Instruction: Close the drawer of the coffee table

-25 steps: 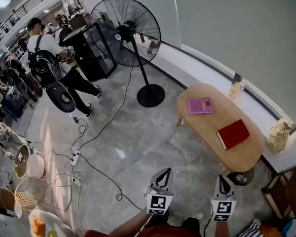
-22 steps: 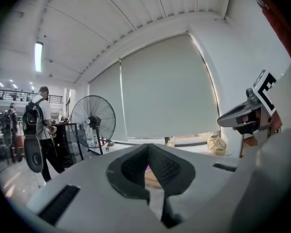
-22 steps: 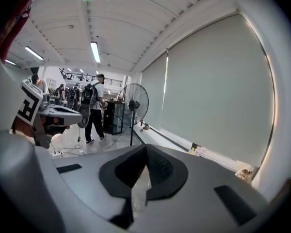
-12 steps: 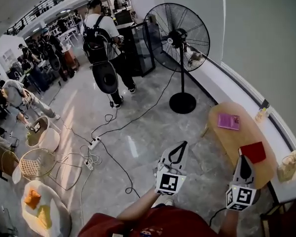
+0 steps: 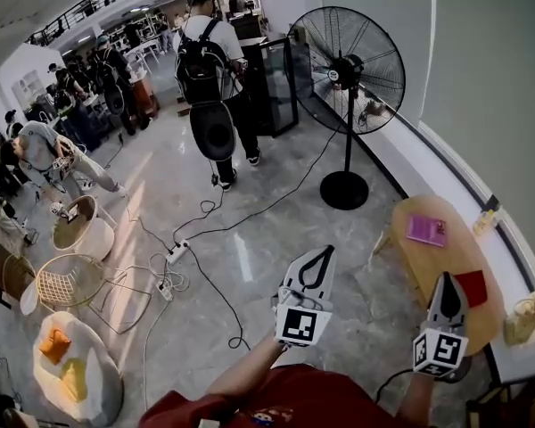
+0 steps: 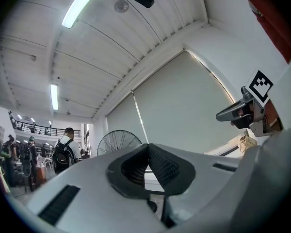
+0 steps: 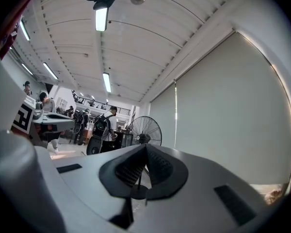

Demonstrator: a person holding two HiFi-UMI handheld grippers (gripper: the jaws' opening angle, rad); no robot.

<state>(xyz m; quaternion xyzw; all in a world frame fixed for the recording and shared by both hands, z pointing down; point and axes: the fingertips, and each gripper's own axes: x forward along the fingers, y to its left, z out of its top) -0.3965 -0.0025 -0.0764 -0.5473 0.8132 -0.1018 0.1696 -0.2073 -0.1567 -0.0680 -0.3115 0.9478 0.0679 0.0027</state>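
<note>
"On the right side of the head view, is that the coffee table [image 5: 423, 266]?"

"Yes. It has an oval wooden top and stands beside the low ledge along the wall. A pink book [image 5: 426, 230] lies at its far end and a red book [image 5: 472, 287] nearer us, the two well apart. I cannot make out its drawer from this angle."

"Any writing to read?"

"The pink cover carries print, but it is too small to read. Each gripper's cube shows a black-and-white square marker pattern."

"And the tongs?"

"The left gripper [image 5: 326, 251] is held above the grey floor, left of the table, touching nothing. In its own view the two jaws meet at the tip with nothing between them. The right gripper [image 5: 447, 278] shows in front of the table's near end, just beside the red book. Its jaws are together too, and empty."

"What else?"

"A tall black pedestal fan [image 5: 348, 68] stands beyond the table. A person [image 5: 241, 127] wearing a black backpack [image 5: 201, 65] is by a dark cabinet [image 5: 275, 83]. White cables and a power strip [image 5: 177, 252] trail over the floor."
</note>
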